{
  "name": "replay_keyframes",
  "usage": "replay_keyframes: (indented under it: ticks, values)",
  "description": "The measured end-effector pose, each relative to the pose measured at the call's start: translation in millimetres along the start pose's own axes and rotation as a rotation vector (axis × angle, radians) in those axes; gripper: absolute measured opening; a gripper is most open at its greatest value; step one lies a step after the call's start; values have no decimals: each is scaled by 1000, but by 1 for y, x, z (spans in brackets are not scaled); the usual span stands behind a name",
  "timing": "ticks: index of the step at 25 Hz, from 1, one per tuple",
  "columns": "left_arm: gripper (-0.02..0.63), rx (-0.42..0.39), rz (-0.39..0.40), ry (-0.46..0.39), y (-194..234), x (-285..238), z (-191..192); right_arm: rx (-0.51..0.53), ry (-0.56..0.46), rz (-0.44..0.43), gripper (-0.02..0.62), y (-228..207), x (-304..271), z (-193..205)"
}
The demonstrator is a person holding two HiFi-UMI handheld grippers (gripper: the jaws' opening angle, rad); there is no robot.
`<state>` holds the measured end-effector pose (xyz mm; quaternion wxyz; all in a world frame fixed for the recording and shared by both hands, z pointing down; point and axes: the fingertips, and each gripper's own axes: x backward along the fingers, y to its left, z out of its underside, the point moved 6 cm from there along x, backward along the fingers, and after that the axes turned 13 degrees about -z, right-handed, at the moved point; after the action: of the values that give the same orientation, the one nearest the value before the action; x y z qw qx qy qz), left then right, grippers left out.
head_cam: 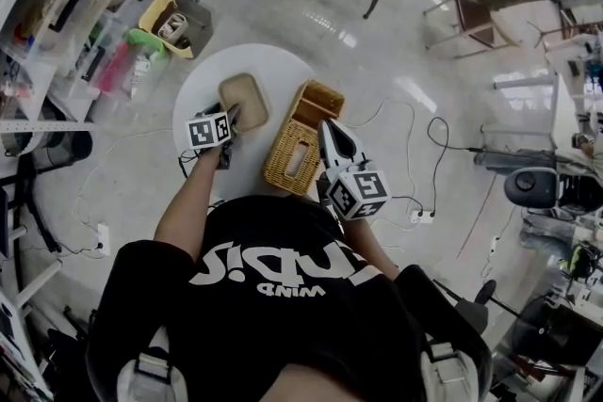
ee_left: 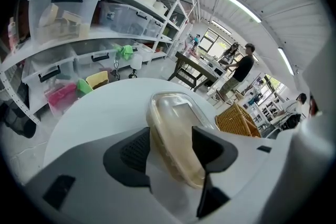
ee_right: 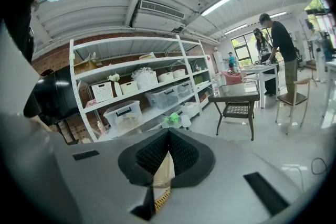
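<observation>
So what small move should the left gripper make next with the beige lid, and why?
Probably raise the beige lid a little above the white table. The fingers of the left gripper are shut on its near edge, and the wicker basket stands close beside it, so sliding it sideways might knock the basket.

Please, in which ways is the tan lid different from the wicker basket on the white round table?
The lid is smooth and pale tan; the wicker basket is woven and golden. The lid is shallow and smaller; the wicker basket is a longer, deeper box. The left gripper clamps the lid's near edge; the right gripper is shut on the wicker basket's rim. Both are roughly rectangular.
</observation>
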<state>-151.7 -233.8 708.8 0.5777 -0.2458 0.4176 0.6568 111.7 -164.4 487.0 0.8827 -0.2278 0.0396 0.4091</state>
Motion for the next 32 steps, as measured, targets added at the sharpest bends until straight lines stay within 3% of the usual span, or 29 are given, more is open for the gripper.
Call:
replay_keyframes:
  ticks: [8,32]
  values:
    - [207,36,0,6,0,-1,0,-5,0,-1,-2,-1,0,2]
    - [202,-38,-115,-39,9,16,-4,1,-1,-30,-2,12,-2,5]
